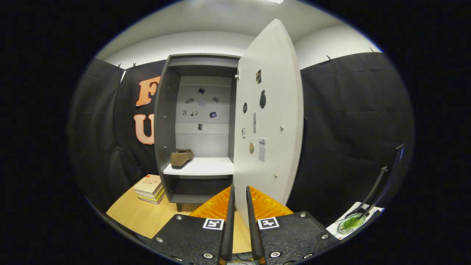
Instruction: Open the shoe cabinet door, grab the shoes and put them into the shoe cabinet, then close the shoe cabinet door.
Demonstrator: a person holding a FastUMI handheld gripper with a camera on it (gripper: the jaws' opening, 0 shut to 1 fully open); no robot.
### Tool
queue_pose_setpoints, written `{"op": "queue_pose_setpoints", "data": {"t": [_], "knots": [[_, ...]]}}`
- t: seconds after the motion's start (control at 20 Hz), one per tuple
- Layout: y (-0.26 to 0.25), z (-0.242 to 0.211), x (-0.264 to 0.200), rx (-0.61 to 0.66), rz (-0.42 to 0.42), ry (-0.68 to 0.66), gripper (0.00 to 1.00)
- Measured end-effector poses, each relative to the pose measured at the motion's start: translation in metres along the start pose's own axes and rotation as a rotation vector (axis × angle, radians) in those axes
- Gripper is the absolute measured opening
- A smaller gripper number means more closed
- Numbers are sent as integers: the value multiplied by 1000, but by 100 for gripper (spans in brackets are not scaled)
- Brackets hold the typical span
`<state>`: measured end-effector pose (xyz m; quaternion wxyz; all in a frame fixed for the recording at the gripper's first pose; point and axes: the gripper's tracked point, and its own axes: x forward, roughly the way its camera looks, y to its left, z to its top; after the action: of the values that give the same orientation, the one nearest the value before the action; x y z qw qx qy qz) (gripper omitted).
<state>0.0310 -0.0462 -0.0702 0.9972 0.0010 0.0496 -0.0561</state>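
Black cloth backs the booth. Over the wooden table (147, 217), the gripper (240, 198) has its fingers nearly together on the lower edge of the open cabinet door (270, 121). Beyond, one brown shoe (181, 157) lies on the shoe cabinet (165, 121) shelf, its long axis running sideways across the shelf.

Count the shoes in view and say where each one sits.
1: a brown suede slip-on shoe on the left of the grey cabinet's white shelf. The open white door may hide others.

We see the shoe cabinet (198, 110) in smooth matt board, its open door (270, 121) equally flat in finish. The shoe (181, 156) looks like soft suede (napped, unshiny). The table (147, 217) shows pale wood grain; the wall (353, 129) is matt cloth.
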Motion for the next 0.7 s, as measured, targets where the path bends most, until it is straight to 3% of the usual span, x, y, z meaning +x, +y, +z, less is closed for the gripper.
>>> {"op": "queue_pose_setpoints", "data": {"t": [0.7], "knots": [[92, -160, 44, 44, 210, 304, 20]]}}
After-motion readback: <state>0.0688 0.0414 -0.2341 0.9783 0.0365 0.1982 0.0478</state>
